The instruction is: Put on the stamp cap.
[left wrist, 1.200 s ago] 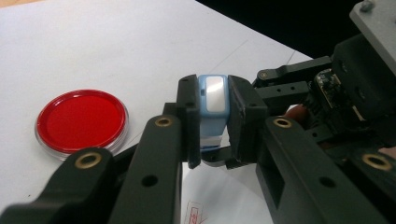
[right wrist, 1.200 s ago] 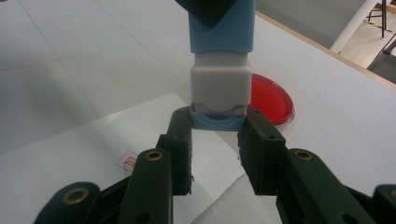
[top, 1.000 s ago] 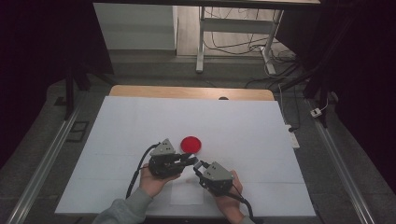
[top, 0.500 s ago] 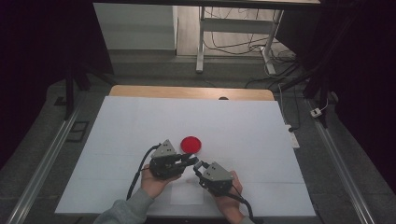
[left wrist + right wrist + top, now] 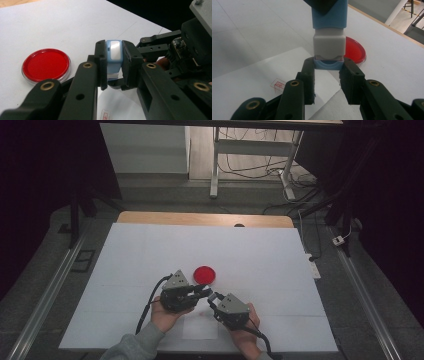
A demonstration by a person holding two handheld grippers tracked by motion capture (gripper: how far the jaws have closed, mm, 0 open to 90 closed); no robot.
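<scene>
Near edge of the high view: two hands enter from the bottom, each w/ a gripper, meeting over the front-centre of the white table (image 5: pixel 125 270). Left gripper (image 5: pixel 206 290) lies roughly level, jaws pointing toward the right gripper (image 5: pixel 212 299), whose jaws angle back toward it; the tips meet at one spot just above the table. Left gripper view: jaws closed on a small blue stamp (image 5: pixel 114 58), one pad on each side wall, its pale grey-white face turned to the camera; the right gripper's black linkage sits close behind and right of it. Right gripper view: its own jaws clamp the stamp's lower blue end piece (image 5: pixel 329 64), pads pressed on both sides; above that comes a white block, then the blue body, w/ the top held in the left gripper's dark jaw. So both tools are clamped on the same item, at opposite ends, held off the surface. Under the grippers lies a white paper sheet (image 5: pixel 277 72) flat on the table, bearing a small red stamped mark (image 5: pixel 278 85); lettering too small to read. Just beyond the grippers, apart from them, a red round dish (image 5: pixel 204 274) w/ clear rim rests on the table. Farther back: wooden table edge (image 5: pixel 200 218), then floor w/ cables (image 5: pixel 250 167).
</scene>
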